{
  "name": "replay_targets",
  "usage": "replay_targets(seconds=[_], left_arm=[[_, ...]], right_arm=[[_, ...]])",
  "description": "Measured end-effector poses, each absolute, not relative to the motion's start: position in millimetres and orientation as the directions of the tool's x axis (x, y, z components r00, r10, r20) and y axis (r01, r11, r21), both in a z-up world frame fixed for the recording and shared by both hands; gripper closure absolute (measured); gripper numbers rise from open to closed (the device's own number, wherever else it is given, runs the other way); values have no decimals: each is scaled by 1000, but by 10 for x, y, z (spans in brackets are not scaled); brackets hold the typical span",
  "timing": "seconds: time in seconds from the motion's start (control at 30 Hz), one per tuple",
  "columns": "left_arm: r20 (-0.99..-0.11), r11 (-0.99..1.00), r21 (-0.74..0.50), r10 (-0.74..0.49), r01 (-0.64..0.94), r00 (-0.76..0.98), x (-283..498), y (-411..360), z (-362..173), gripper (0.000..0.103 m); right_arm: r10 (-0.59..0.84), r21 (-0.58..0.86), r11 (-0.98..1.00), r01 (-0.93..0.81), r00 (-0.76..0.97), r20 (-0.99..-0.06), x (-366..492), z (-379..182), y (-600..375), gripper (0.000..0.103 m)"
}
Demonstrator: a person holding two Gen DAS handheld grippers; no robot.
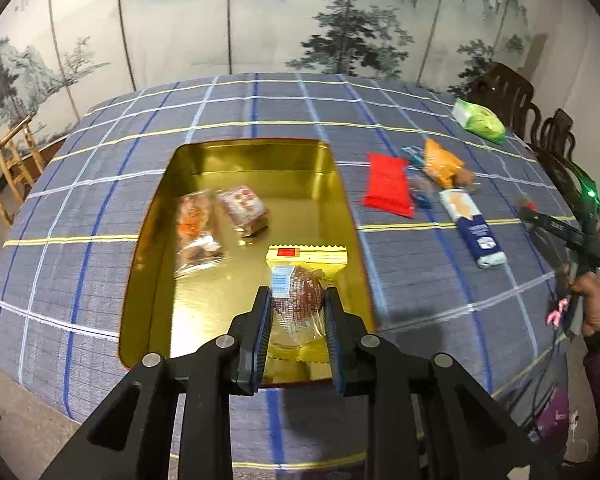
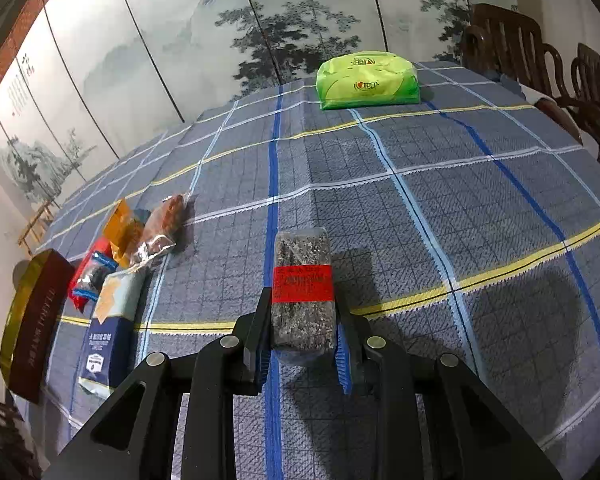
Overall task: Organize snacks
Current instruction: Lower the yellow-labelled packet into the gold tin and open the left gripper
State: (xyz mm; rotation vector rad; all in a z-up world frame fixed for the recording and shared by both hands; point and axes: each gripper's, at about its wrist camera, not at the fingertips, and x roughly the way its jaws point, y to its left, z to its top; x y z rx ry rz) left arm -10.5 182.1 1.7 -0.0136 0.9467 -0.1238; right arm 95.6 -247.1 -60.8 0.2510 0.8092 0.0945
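My left gripper point(image 1: 296, 298) is shut on a clear-wrapped brown snack point(image 1: 298, 290), held over the near part of the gold tin point(image 1: 252, 148). Inside the tin lie a yellow packet point(image 1: 306, 255), a pink-wrapped snack point(image 1: 242, 206) and an orange-and-clear packet point(image 1: 196, 224). My right gripper point(image 2: 302, 300) is shut on a grey speckled bar with a red label point(image 2: 303, 292), above the checked cloth. Right of the tin lie a red packet point(image 1: 388, 184), an orange packet point(image 1: 442, 162) and a blue-and-white packet point(image 1: 472, 228). The tin's dark red side point(image 2: 34, 328) shows at the left of the right wrist view.
A green tissue pack point(image 2: 366, 80) sits at the table's far edge. The loose snacks point(image 2: 128, 248) cluster between tin and right gripper. Dark wooden chairs point(image 2: 540, 60) stand at the right. A person's hand point(image 1: 592, 300) holds the other gripper at the right edge.
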Motion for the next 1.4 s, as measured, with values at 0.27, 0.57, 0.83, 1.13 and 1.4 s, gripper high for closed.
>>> replay_targets(seconds=[0.27,0.57,0.83,1.13,1.4], left_arm=[[-802,997,27,-20,70,597,-27,1933,-134,81],[-798,996,82,40,43,601,24,2068,-258,81],[-799,994,104,64,33,598,42,2123,-330,81],[-803,994,109,82,11,590,58,2192,-381,80],[-792,991,132,111,-10,601,44,2197,-370,75]], right_arm=[[167,239,971,11,684,-710,959,-608,-2430,75],[154,222,975,13,679,-718,979,-614,-2404,75],[151,217,976,13,679,-719,979,-615,-2400,75],[150,216,976,14,678,-719,976,-613,-2397,75],[149,215,976,14,678,-720,975,-610,-2393,75]])
